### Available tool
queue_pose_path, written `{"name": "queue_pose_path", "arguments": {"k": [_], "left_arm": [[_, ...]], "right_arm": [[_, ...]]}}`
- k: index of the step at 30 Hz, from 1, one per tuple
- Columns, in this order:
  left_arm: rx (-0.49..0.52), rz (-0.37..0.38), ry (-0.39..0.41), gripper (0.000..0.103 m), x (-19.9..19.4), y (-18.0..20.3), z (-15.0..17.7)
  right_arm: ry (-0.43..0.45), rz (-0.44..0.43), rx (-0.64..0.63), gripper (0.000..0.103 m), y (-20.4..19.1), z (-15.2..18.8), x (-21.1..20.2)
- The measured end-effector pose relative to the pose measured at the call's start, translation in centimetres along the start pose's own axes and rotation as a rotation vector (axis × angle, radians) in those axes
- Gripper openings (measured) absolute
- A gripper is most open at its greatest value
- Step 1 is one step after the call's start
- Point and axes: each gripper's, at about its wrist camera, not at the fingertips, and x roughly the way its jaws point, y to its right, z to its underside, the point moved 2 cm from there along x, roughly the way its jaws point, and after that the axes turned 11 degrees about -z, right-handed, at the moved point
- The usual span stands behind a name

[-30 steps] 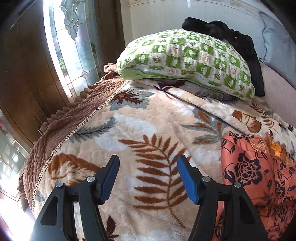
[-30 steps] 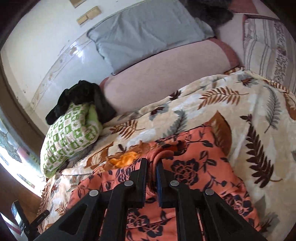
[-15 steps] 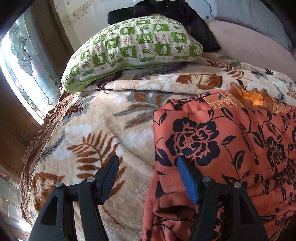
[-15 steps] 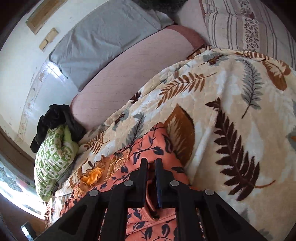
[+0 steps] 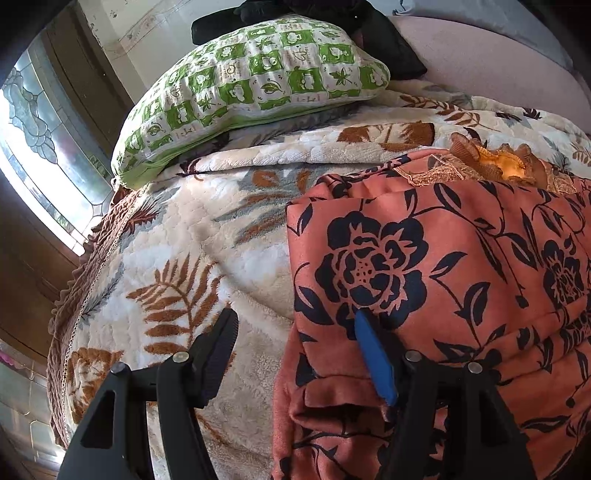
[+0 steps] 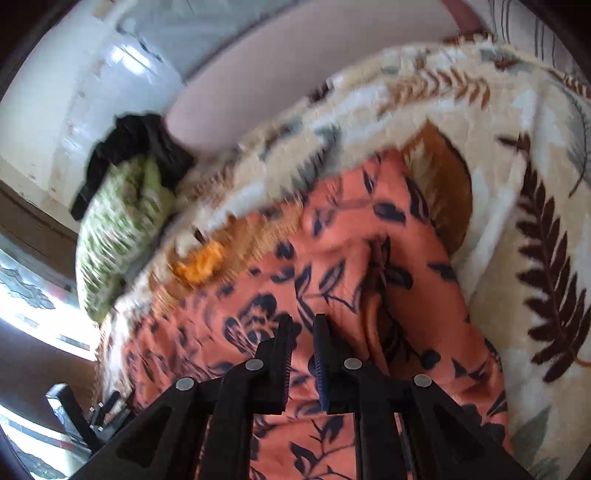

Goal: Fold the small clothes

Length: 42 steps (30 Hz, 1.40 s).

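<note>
A salmon-orange garment with a black flower print (image 5: 424, 266) lies folded on the leaf-patterned blanket (image 5: 192, 251). It has a gold lace trim with an orange patch (image 5: 495, 166) at its far edge. My left gripper (image 5: 295, 339) is open at the garment's left edge, its right finger over the cloth and its left finger over the blanket. In the right wrist view the garment (image 6: 332, 266) is blurred. My right gripper (image 6: 303, 332) hovers over it with its jaws a narrow gap apart and nothing between them.
A green-and-white checked pillow (image 5: 251, 85) lies at the head of the bed with a black garment (image 5: 369, 29) behind it. A stained-glass window (image 5: 40, 140) is at the left. The blanket (image 6: 535, 184) spreads to the right of the garment.
My left gripper swung from the bare blanket to the garment's left edge. My right gripper let go of the cloth fold it pinched and opened slightly; its view is blurred by motion.
</note>
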Motion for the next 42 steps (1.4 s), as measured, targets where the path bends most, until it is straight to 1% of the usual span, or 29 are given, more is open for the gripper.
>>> {"name": "queue_pose_path", "arguments": {"k": [1, 2, 4, 6, 8, 9, 10, 11, 12, 13, 14, 15, 16, 17, 19, 21, 22, 25, 26, 28, 30, 32, 33, 34, 35, 37, 38, 40, 42], "left_arm": [[0.001, 0.004, 0.000, 0.067, 0.0, -0.1, 0.0], [0.000, 0.008, -0.001, 0.067, 0.0, -0.2, -0.1], [-0.007, 0.021, -0.001, 0.067, -0.1, -0.5, -0.1], [-0.017, 0.034, -0.007, 0.067, 0.0, -0.7, -0.2], [-0.021, 0.041, -0.008, 0.067, 0.0, -0.8, -0.2], [-0.022, 0.042, -0.006, 0.067, 0.0, -0.8, -0.2], [-0.023, 0.043, -0.005, 0.067, 0.0, -0.8, -0.2], [-0.022, 0.042, -0.003, 0.067, -0.1, -0.8, -0.2], [-0.020, 0.041, -0.001, 0.067, -0.1, -0.7, -0.2], [-0.017, 0.038, 0.002, 0.067, -0.1, -0.7, -0.2], [-0.013, 0.034, 0.004, 0.067, -0.1, -0.6, -0.2], [-0.009, 0.032, 0.007, 0.067, -0.1, -0.5, -0.2], [-0.007, 0.030, 0.009, 0.067, -0.1, -0.5, -0.2], [-0.009, 0.030, 0.008, 0.067, -0.1, -0.5, -0.3], [-0.014, 0.031, 0.003, 0.067, 0.1, -0.5, -0.3], [-0.016, 0.029, 0.002, 0.067, 0.2, -0.4, -0.4], [-0.015, 0.027, 0.003, 0.067, 0.2, -0.4, -0.5], [-0.011, 0.019, 0.007, 0.067, 0.1, -0.3, -0.5], [-0.010, 0.018, 0.007, 0.067, 0.1, -0.3, -0.5], [-0.009, 0.015, 0.008, 0.067, 0.1, -0.3, -0.5], [-0.009, 0.014, 0.008, 0.067, 0.0, -0.2, -0.5], [-0.007, 0.013, 0.008, 0.067, 0.0, -0.2, -0.5], [-0.006, 0.014, 0.009, 0.067, 0.0, -0.2, -0.4], [-0.005, 0.015, 0.008, 0.067, 0.0, -0.2, -0.4], [-0.005, 0.017, 0.008, 0.067, -0.1, -0.2, -0.4], [-0.006, 0.023, 0.008, 0.067, -0.2, -0.4, -0.4], [-0.008, 0.026, 0.010, 0.067, -0.3, -0.5, -0.4], [-0.022, 0.036, 0.016, 0.067, -0.6, -0.8, -0.6], [-0.040, 0.049, 0.034, 0.067, -1.2, -1.0, -0.9]], "right_arm": [[-0.044, 0.017, 0.041, 0.013, 0.9, 0.4, 0.9], [-0.015, -0.012, 0.062, 0.013, 1.3, 0.4, 0.6], [0.003, -0.023, 0.061, 0.013, 0.8, -0.1, -0.5], [0.081, -0.048, 0.025, 0.013, 0.1, -0.7, -2.1], [0.159, -0.027, 0.006, 0.014, 0.1, -1.2, -3.4], [0.179, -0.024, 0.007, 0.016, 0.2, -1.5, -3.6], [0.184, -0.030, 0.014, 0.027, 0.6, -1.8, -3.6], [0.183, -0.034, 0.028, 0.048, 0.9, -2.3, -3.5], [0.184, -0.034, 0.044, 0.064, 1.3, -2.6, -3.3], [0.201, -0.039, 0.054, 0.074, 1.5, -3.0, -3.3], [0.225, -0.047, 0.048, 0.074, 1.6, -3.4, -3.3], [0.233, -0.055, 0.031, 0.074, 1.4, -3.9, -3.1], [0.230, -0.061, 0.011, 0.070, 1.3, -4.1, -2.9], [0.225, -0.069, -0.012, 0.060, 1.0, -4.2, -2.6], [0.178, -0.052, -0.051, 0.045, 0.5, -4.1, -1.5], [0.117, 0.013, -0.054, 0.041, 0.7, -3.9, 0.2], [0.106, 0.017, -0.052, 0.037, 1.0, -3.7, 0.7], [0.133, 0.058, -0.098, 0.012, 0.8, -3.7, 0.3], [0.162, 0.048, -0.106, 0.009, 0.6, -3.9, -0.3], [0.234, 0.024, -0.135, 0.009, -0.1, -4.2, -1.8], [0.307, 0.025, -0.183, 0.008, -1.2, -4.3, -3.2], [0.373, 0.055, -0.220, 0.008, -1.8, -4.2, -4.0], [0.384, 0.085, -0.227, 0.008, -1.8, -4.3, -4.0], [0.372, 0.127, -0.231, 0.008, -1.5, -4.6, -3.5], [0.333, 0.173, -0.228, 0.009, -0.7, -4.8, -2.4], [0.222, 0.250, -0.168, 0.009, 1.7, -4.8, -0.3], [0.187, 0.246, -0.119, 0.010, 2.8, -4.7, 0.2], [0.229, 0.201, -0.086, 0.011, 3.0, -4.5, -0.8], [0.261, 0.164, -0.120, 0.012, 1.4, -4.4, -2.1]]}}
